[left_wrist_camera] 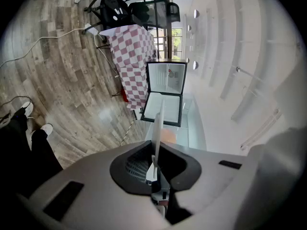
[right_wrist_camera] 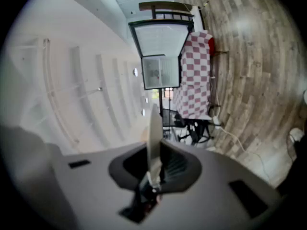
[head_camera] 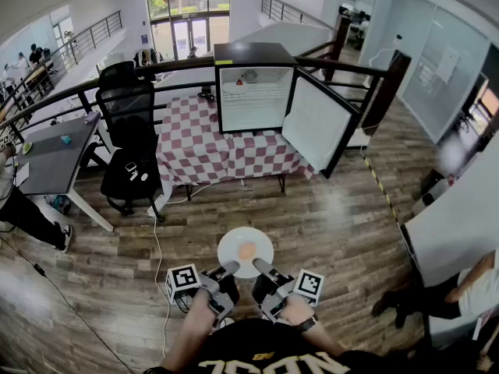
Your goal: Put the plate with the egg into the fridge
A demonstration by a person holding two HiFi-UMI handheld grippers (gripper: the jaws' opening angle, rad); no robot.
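Observation:
A white plate (head_camera: 234,242) with an orange-brown egg (head_camera: 246,250) on it hangs level above the wooden floor in the head view. My left gripper (head_camera: 228,270) is shut on its near-left rim and my right gripper (head_camera: 260,268) is shut on its near-right rim. In each gripper view the plate (left_wrist_camera: 157,128) (right_wrist_camera: 154,133) shows edge-on between the jaws, and the egg (left_wrist_camera: 167,135) is a blur beside it in the left gripper view. The small fridge (head_camera: 253,92) stands on a checked table (head_camera: 195,150) ahead, its door (head_camera: 316,127) swung open to the right.
A black office chair (head_camera: 129,142) and a grey desk (head_camera: 54,154) stand left of the checked table. A white cable (head_camera: 158,255) runs across the floor. A person's leg (head_camera: 31,220) is at the left and another person (head_camera: 460,291) at the right. A railing (head_camera: 93,84) runs behind.

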